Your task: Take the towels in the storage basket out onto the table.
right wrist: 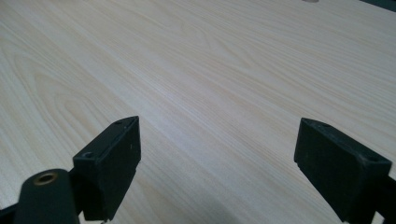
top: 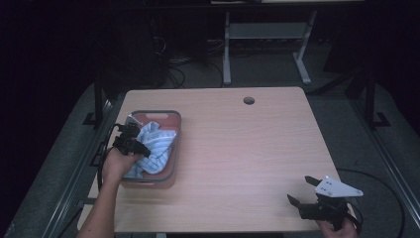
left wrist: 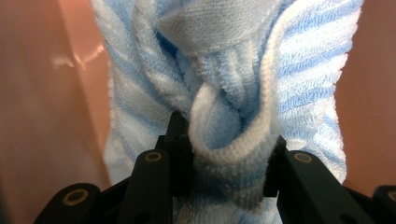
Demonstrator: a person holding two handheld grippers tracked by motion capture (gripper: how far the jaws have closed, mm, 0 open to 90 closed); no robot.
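Looks like a lab or test room, not a home. Main work surface is a plain light-wood desk (top: 237, 148) with a cable grommet hole (top: 249, 100) near the far edge, office-style. Behind it, a second bench on a grey metal frame (top: 267, 44), with a tangle of loose cables (top: 173, 64) on the grey carpet floor (top: 346, 119) under it. Black metal stands (top: 369, 99) flank the desk on both sides, like rig supports. Room is dim apart from the desk, no household furniture, no decoration. Setup reads as a data-recording station.
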